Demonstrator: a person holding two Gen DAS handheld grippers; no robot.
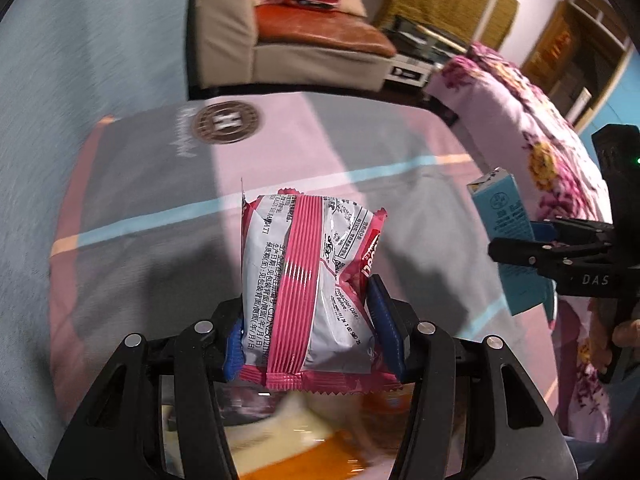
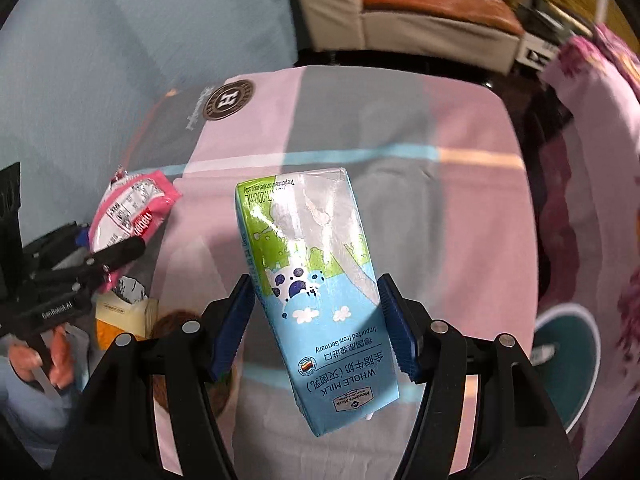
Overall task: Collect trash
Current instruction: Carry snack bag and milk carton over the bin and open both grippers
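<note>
Between left gripper pads — snack packet, seemingly pinched.

Our left gripper: matte black plastic linkage arms with triangular cut-outs, round silver pivot screws, ribbed blue pads on the fingers. Seen from the right wrist it carries small white lettering on its black body. Our right gripper: same black frame, silver screws, ribbed blue pads; white letters "DAS" and a green light show on its housing.
</note>
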